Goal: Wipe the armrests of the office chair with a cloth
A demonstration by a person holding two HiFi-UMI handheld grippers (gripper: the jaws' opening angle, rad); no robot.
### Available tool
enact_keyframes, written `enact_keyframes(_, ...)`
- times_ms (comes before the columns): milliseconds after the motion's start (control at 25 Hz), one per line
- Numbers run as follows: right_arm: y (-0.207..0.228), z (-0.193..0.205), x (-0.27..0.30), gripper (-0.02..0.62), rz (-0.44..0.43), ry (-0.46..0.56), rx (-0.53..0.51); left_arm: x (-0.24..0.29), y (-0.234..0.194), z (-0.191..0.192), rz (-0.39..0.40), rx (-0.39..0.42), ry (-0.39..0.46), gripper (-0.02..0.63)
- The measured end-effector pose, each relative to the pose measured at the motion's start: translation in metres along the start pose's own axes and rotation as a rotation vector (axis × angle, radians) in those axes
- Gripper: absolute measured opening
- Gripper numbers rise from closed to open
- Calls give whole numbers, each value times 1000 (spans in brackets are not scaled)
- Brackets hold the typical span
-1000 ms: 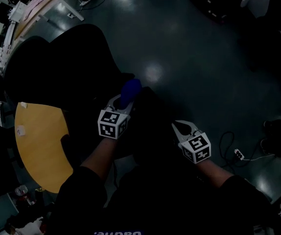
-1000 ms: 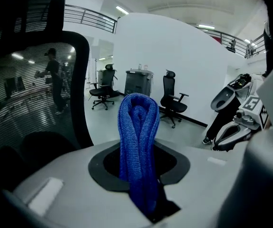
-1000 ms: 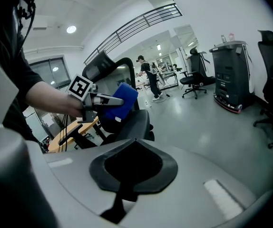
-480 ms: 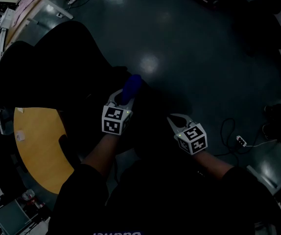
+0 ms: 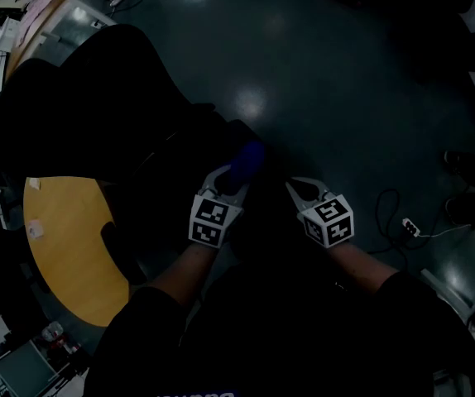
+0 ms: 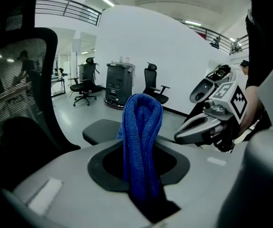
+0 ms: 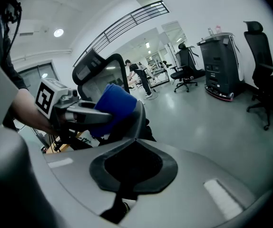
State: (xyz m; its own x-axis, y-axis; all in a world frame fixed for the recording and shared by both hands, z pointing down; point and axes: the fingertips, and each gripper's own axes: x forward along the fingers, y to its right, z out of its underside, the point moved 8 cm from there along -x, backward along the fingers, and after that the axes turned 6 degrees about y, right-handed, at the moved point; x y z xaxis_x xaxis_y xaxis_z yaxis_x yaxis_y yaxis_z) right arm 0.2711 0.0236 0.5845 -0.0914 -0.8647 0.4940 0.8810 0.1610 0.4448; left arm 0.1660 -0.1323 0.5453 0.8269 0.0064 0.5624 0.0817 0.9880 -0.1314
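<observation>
My left gripper (image 5: 229,180) is shut on a folded blue cloth (image 5: 247,160), which stands up from between its jaws (image 6: 140,137). Just beyond the cloth lies a dark armrest pad (image 6: 102,129) of the black office chair (image 5: 80,98), whose mesh back (image 6: 24,80) rises at the left. I cannot tell whether the cloth touches the pad. My right gripper (image 5: 297,187) hovers close to the right of the cloth, shut with nothing in it (image 6: 198,129). From the right gripper view, the left gripper and cloth (image 7: 112,106) sit in front of the chair back (image 7: 101,65).
A curved yellow tabletop (image 5: 64,238) lies at the left, next to the chair. A power strip with cable (image 5: 410,226) is on the dark floor at the right, near other black chairs (image 5: 469,188). Further chairs and a dark cabinet (image 6: 119,84) stand by the far wall.
The left gripper has carried the blue cloth to the right and nearer to me, closing the gap to the right gripper. The right gripper has barely shifted.
</observation>
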Motion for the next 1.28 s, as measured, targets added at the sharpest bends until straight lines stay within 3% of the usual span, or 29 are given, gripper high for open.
enact_keyframes(560, -5, 6, -7, 5, 57, 42, 0, -21, 75, 24, 177, 35, -7, 120)
enact_keyframes(920, -20, 38, -27, 5, 93, 7, 45, -40, 101, 41, 307, 82, -36, 120)
enact_keyframes(1080, -30, 47, -27, 5, 81, -7, 55, -54, 80, 26, 277, 66, 19, 120)
enact_keyframes(1280, -33, 47, -19, 5, 63, -1, 78, -57, 24, -2, 158, 94, 43, 121)
